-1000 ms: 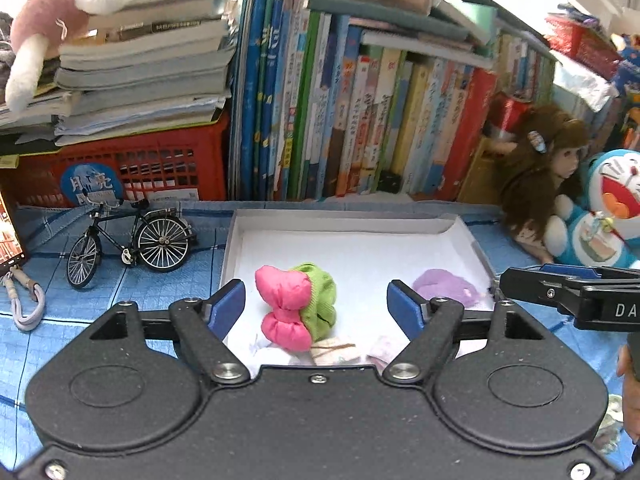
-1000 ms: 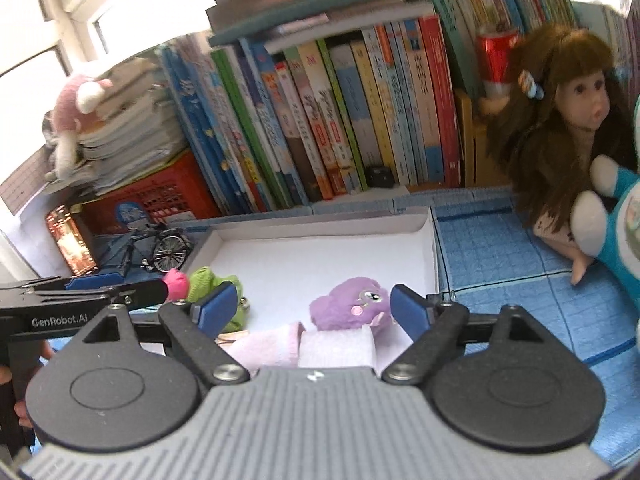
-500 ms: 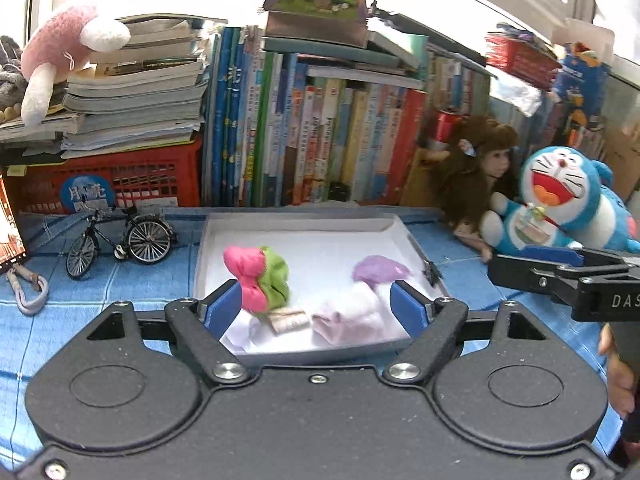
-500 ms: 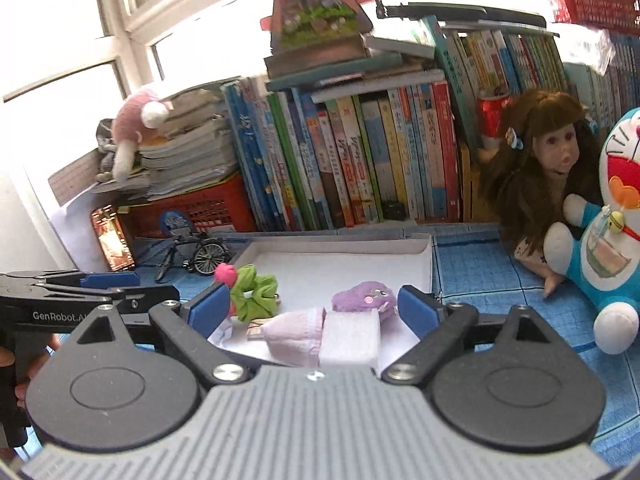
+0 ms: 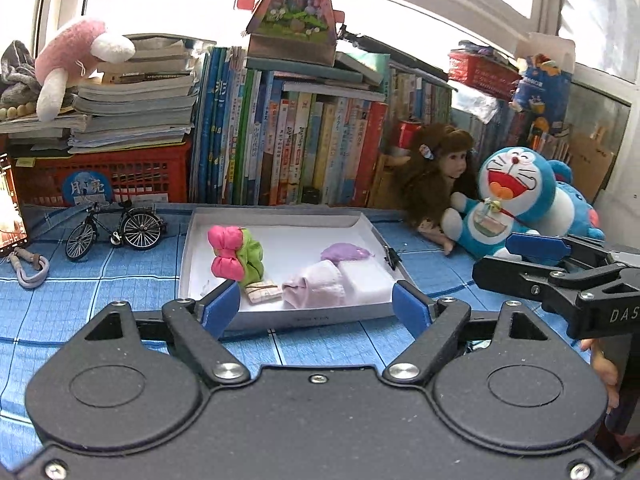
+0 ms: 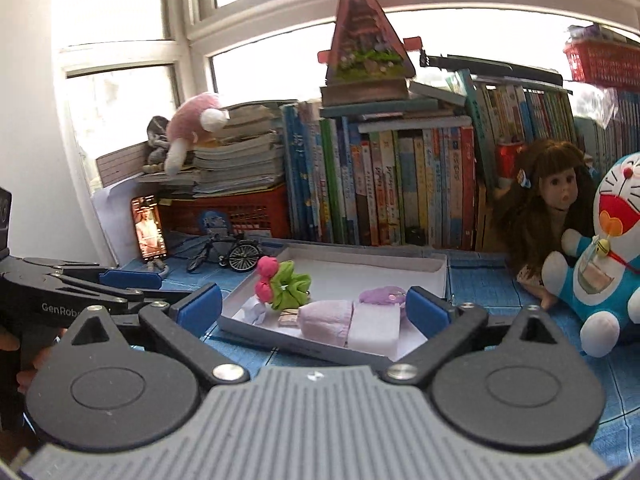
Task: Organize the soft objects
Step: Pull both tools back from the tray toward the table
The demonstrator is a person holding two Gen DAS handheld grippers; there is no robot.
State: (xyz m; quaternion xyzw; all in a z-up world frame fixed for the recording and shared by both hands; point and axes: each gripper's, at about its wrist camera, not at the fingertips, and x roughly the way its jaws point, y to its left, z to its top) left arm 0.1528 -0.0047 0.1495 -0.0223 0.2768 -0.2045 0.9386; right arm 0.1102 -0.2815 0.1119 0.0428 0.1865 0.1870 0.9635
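Note:
A shallow white box [image 5: 280,216] [image 6: 436,268] sits on the blue checked cloth. Inside lie a pink and green soft bundle [image 5: 236,254] [image 6: 286,286], a purple plush [image 5: 346,252] [image 6: 380,294], a rolled lilac cloth [image 5: 316,290] [image 6: 326,318] beside a white folded cloth [image 5: 366,282] [image 6: 374,330], and a small tan item [image 5: 262,292]. My left gripper [image 5: 316,312] hovers in front of the box's near edge, its jaws opening, nothing between them. My right gripper [image 6: 314,310] also hangs back from the box, jaws opening and empty.
A row of books [image 5: 296,148] and a red crate [image 5: 108,178] line the back. A toy bicycle [image 5: 114,230] and a carabiner [image 5: 30,266] lie left of the box. A doll [image 5: 438,182] and a blue cat plush [image 5: 516,200] sit at the right.
Both grippers have drawn back and risen from the box, so it looks smaller and farther. Their jaws have widened. The soft items stay in the box.

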